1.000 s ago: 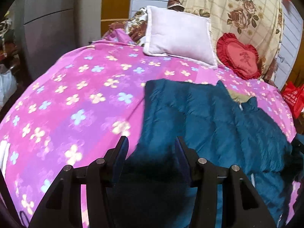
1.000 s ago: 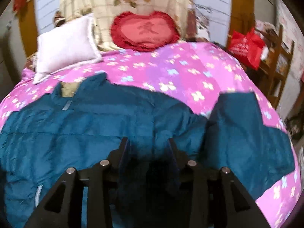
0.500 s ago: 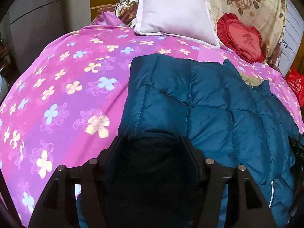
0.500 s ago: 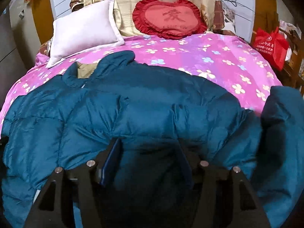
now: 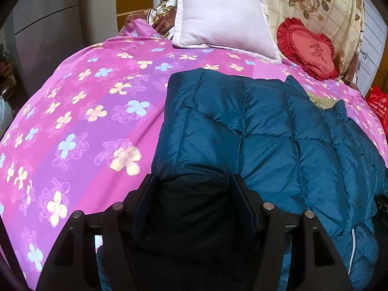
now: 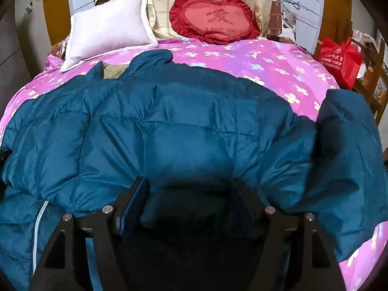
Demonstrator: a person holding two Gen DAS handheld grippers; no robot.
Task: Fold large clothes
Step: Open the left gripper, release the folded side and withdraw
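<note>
A large teal quilted down jacket (image 5: 266,133) lies spread on a bed with a pink flowered cover (image 5: 84,121). In the left wrist view my left gripper (image 5: 192,181) stands wide open with a fold of the jacket's left edge bulging between its fingers. In the right wrist view the jacket (image 6: 181,126) fills the middle, collar toward the pillows, one sleeve (image 6: 346,157) spread to the right. My right gripper (image 6: 190,184) is wide open with jacket fabric lying between its fingers. A white zipper (image 6: 38,223) runs at lower left.
A white pillow (image 5: 223,21) and a red heart cushion (image 5: 308,48) lean on a floral blanket at the bed's head. A red bag (image 6: 339,58) and wooden furniture stand to the bed's right. Grey cabinets (image 5: 48,24) stand to the left.
Both grippers have opened wider and moved forward over the jacket. The jacket's lower part has been carried up toward the pillows and now lies bunched nearer the collar.
</note>
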